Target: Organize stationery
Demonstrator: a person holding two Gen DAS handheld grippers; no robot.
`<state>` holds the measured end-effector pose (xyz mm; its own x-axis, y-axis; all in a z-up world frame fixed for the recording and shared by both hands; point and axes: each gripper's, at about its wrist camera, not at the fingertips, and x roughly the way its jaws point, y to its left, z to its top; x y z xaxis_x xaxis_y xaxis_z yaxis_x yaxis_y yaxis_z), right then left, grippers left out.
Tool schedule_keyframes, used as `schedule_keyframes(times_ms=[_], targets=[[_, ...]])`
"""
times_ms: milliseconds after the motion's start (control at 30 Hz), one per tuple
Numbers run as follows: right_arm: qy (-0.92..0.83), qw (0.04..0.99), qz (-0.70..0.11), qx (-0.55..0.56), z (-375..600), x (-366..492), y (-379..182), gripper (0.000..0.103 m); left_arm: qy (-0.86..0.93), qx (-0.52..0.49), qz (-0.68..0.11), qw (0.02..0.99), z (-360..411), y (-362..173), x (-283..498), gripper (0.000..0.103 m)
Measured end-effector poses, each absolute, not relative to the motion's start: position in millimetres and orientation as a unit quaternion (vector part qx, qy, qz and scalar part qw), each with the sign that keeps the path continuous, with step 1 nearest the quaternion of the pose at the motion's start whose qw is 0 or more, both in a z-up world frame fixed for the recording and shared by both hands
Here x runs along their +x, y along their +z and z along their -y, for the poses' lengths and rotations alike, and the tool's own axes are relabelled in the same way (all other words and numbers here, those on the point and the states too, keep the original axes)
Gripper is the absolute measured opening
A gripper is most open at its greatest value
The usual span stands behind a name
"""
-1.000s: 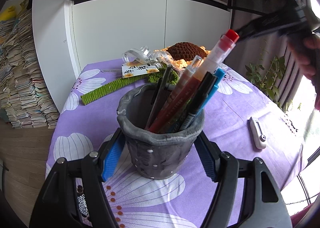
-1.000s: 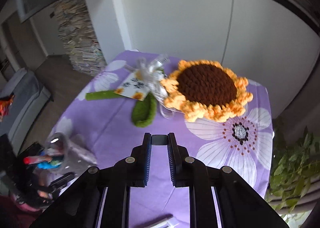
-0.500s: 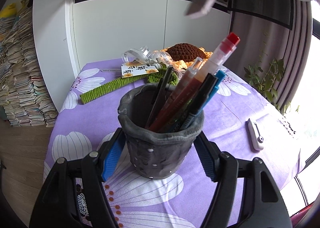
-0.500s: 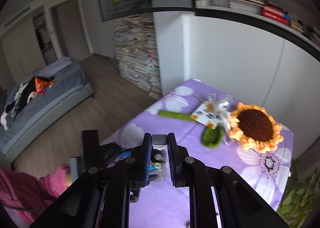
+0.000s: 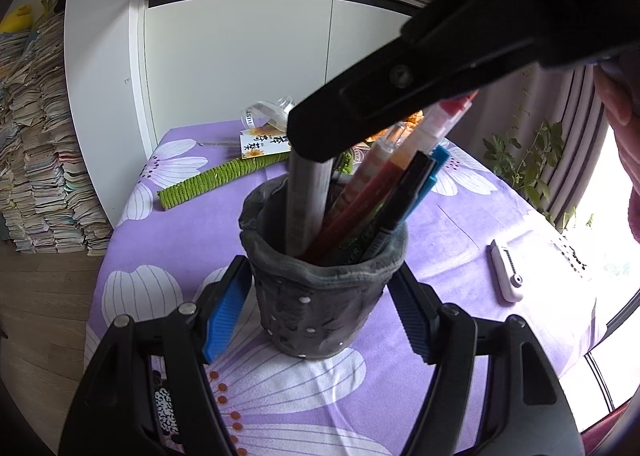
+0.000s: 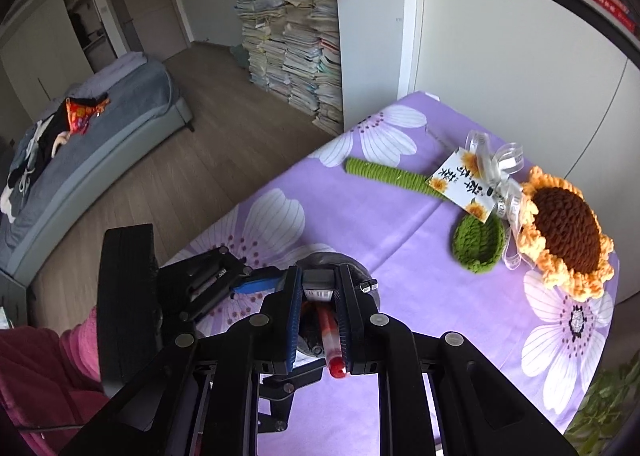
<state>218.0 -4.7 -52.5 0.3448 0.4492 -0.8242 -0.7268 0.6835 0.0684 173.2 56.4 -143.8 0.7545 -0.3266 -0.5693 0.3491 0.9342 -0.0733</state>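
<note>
A dark grey pen holder (image 5: pixel 320 312) stands on the purple flowered cloth, with several pens (image 5: pixel 384 196) leaning in it. My left gripper (image 5: pixel 320 276) has its blue pads against the holder's two sides; its jaws are easing open slightly with the holder still between them. From the upper right my right gripper (image 5: pixel 312 144) reaches over the holder, shut on a flat grey bar (image 5: pixel 310 200) whose lower end is inside the holder. In the right wrist view, the right gripper (image 6: pixel 318 290) pinches the bar (image 6: pixel 318 279) above a red-capped pen (image 6: pixel 332 340).
A white cutter (image 5: pixel 506 272) lies on the cloth to the right. At the back are a crochet sunflower (image 6: pixel 564 228), its green stem (image 5: pixel 208 184) and a printed card (image 5: pixel 260 144). A hand (image 5: pixel 620 104) is at the right, and a pink sleeve (image 6: pixel 40 368) near the table's front edge.
The right gripper has swung in from the upper right with the grey bar and brought its end down into the pen holder. The left gripper and holder have stayed put.
</note>
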Motion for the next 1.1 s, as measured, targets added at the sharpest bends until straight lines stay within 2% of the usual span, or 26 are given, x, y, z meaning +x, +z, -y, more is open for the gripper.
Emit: schedule_keyframes(times_ms=[233,300,333,400,600,733,1067,1100], targets=[[0.360,0.823,-0.430,-0.089,40,216,-32,0.020,-0.182,0.016,-0.301,0.936,-57,-144,174,0.070],[0.335,0.839,-0.424,-0.067,62,215,-26,0.030,-0.181,0.016,-0.301,0.936,-57,-144,174,0.069],[0.315,0.847,-0.425,-0.058,75,214,-25,0.042,-0.181,0.016,-0.301,0.936,-56,-144,174,0.069],[0.259,0.862,-0.434,-0.041,105,212,-32,0.056,-0.181,0.015,-0.300,0.937,-56,-144,174,0.069],[0.096,0.825,-0.556,0.018,187,208,-110,0.057,-0.181,0.014,-0.300,0.936,-56,-144,174,0.069],[0.065,0.788,-0.608,0.078,211,202,-148,0.057,-0.180,0.013,-0.300,0.937,-55,-144,174,0.069],[0.061,0.784,-0.613,0.078,193,215,-175,0.057,-0.179,0.013,-0.298,0.937,-57,-143,171,0.068],[0.065,0.783,-0.613,0.077,192,217,-177,0.053,-0.179,0.013,-0.298,0.937,-57,-143,171,0.069]])
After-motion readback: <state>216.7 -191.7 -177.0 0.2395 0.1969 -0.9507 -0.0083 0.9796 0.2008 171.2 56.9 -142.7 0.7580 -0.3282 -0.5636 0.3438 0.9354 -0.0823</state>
